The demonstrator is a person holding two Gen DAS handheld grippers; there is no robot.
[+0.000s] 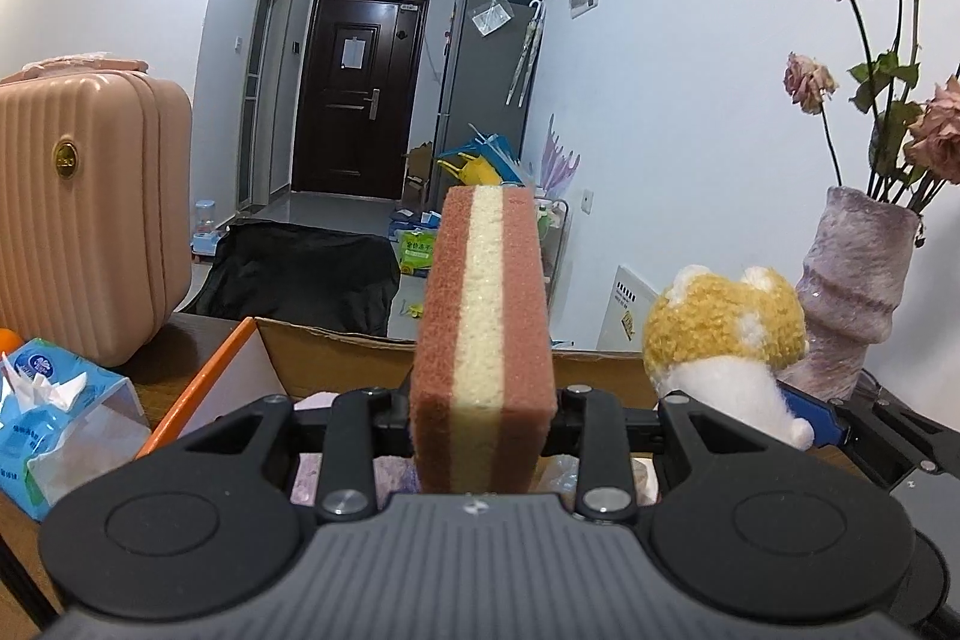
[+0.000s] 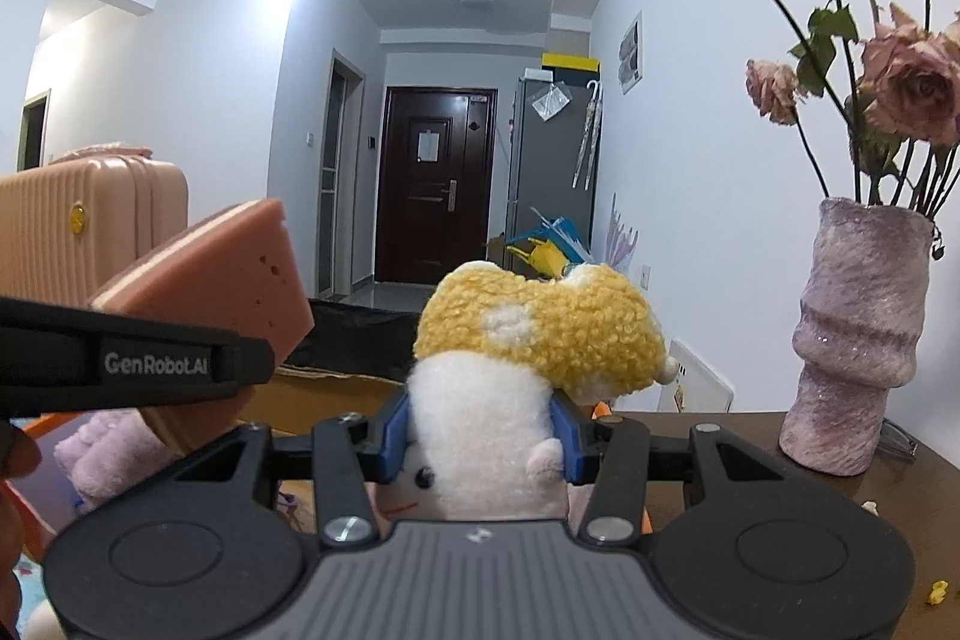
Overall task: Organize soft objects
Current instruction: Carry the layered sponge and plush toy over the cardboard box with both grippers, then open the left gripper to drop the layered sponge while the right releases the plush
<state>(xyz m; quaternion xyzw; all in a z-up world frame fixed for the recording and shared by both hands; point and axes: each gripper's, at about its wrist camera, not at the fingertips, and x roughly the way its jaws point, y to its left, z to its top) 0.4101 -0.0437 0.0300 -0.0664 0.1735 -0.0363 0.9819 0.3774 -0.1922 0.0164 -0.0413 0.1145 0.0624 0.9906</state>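
My left gripper (image 1: 483,421) is shut on a brown and cream layered sponge (image 1: 483,316), held on edge above an open cardboard box (image 1: 336,352). The sponge also shows in the right wrist view (image 2: 222,280) with the left gripper's black finger across it. My right gripper (image 2: 483,436) is shut on a yellow and white plush toy (image 2: 510,370), its blue pads squeezing the white body. The plush toy shows at the right of the left wrist view (image 1: 720,340). A lilac soft cloth (image 2: 114,454) lies in the box below.
A pink suitcase (image 1: 78,214) stands on the table at the left, with a blue tissue pack (image 1: 54,400) in front of it. A lilac vase (image 2: 858,340) of dried roses stands at the right on the brown table (image 2: 840,496). A hallway lies beyond.
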